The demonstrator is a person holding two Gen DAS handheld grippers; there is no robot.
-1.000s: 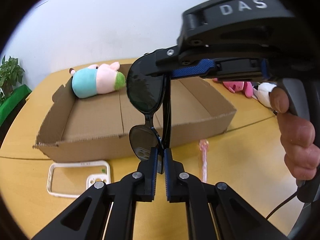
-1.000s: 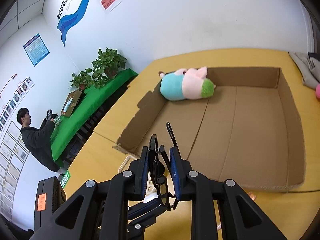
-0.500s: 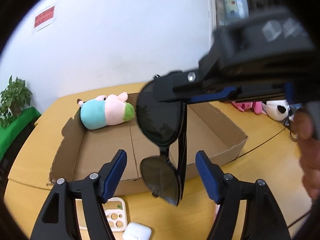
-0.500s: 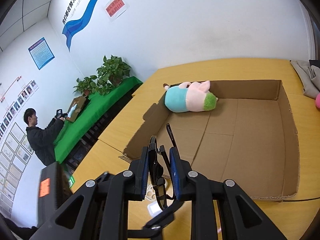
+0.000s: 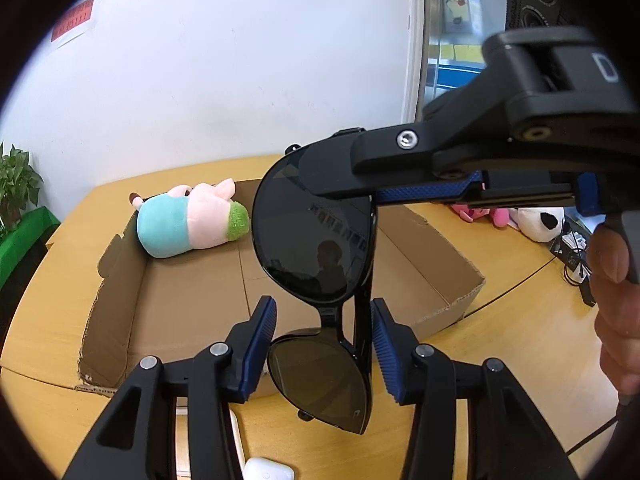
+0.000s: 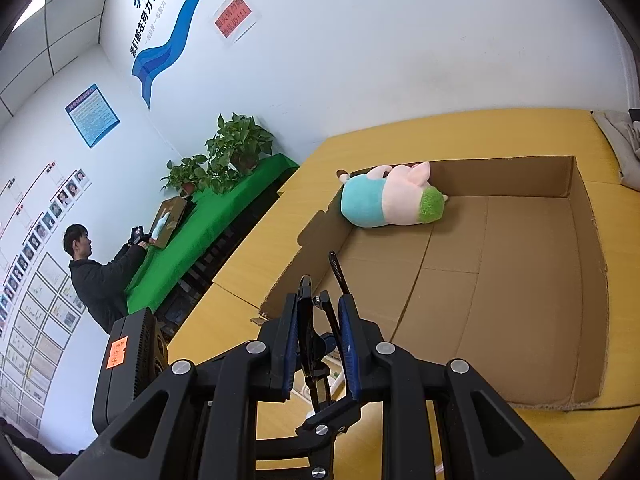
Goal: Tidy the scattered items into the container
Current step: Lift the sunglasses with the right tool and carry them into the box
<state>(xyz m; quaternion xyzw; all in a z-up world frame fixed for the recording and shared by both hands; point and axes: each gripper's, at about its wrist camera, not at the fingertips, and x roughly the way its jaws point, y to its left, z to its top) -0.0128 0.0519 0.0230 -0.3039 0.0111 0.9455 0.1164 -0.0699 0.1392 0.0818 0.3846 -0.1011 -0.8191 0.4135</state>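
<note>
Right hand-held gripper [image 6: 318, 344] clamped sunglasses [image 5: 320, 280] above the box [image 6: 520, 280] front edge for drop-in; left hand-held gripper [image 5: 324, 348] gaped wide, released.

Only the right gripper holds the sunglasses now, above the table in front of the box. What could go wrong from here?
1. The right gripper pinches the sunglasses near one end; the rest hangs free, so they might swing or slip out.
2. They hang before the cardboard box, not over it; an early release would probably drop them onto the table.
3. The open left gripper flanks the lower lens and might knock it.
</note>
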